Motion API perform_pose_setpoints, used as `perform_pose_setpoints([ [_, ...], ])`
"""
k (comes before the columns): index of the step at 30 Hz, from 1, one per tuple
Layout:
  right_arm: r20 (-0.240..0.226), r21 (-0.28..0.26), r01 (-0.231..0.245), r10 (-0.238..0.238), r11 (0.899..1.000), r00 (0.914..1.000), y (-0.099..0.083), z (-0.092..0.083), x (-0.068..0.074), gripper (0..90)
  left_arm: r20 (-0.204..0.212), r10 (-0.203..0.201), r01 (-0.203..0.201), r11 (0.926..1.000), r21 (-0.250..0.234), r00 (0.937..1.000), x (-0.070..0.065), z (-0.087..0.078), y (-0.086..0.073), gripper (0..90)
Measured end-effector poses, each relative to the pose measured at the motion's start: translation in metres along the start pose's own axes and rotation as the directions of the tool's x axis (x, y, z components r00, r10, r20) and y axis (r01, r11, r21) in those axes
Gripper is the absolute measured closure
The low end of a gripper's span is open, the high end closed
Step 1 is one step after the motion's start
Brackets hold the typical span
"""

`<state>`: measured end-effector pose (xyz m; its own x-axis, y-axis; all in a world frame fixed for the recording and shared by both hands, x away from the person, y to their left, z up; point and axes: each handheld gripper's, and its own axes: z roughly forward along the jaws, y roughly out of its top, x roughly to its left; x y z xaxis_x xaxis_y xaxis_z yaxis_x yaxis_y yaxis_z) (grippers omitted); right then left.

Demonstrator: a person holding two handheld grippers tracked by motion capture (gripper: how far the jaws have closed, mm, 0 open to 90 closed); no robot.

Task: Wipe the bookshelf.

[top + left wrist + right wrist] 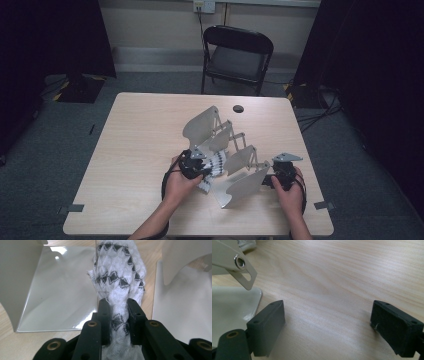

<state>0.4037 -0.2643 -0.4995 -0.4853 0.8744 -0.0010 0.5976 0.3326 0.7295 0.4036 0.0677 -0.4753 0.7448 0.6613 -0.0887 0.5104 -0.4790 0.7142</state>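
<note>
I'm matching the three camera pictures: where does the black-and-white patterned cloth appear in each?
High view: patterned cloth at centre, beside the left claw.
Left gripper view: up the middle, pinched in the jaws.
Right gripper view: perhaps the pale scrap at top left; unclear.
Shared landmark: white folding rack.

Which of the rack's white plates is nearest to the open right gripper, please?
The front plate, closest to the person: it alone reaches the right gripper; the other plates stand farther back.

White cloth (117,277) with black zigzag pattern, bunched lengthwise, between white folding-rack panels (60,297) on table
</note>
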Motion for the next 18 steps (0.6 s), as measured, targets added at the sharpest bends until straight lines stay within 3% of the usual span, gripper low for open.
perform_pose_setpoints([
  [3,0.000,0.000,0.000,0.000,1.000,1.0000,0.000,0.000,0.000,11.6,0.010,-0.011,0.011,0.9999,0.008,0.9999,-0.002,0.005,-0.005,75.9],
  [6,0.000,0.001,0.002,-0.002,1.000,1.0000,0.000,0.000,0.000,11.7,0.009,0.002,-0.003,0.9999,0.014,1.0000,-0.003,0.003,-0.005,75.9],
  [9,0.000,0.000,0.002,-0.002,1.000,1.0000,0.000,0.000,0.000,11.7,0.019,0.001,-0.001,0.9999,-0.015,0.9998,-0.005,-0.003,0.000,75.9],
  [14,0.000,0.001,0.002,-0.002,1.000,1.0000,0.000,0.000,0.000,11.7,0.020,0.023,-0.022,0.9972,-0.071,0.9995,-0.010,-0.021,0.024,75.9],
  [18,0.000,0.001,0.002,-0.002,1.000,1.0000,0.000,0.000,0.000,11.7,-0.003,0.045,-0.045,0.9880,-0.148,0.9990,-0.014,-0.045,0.053,75.9],
])
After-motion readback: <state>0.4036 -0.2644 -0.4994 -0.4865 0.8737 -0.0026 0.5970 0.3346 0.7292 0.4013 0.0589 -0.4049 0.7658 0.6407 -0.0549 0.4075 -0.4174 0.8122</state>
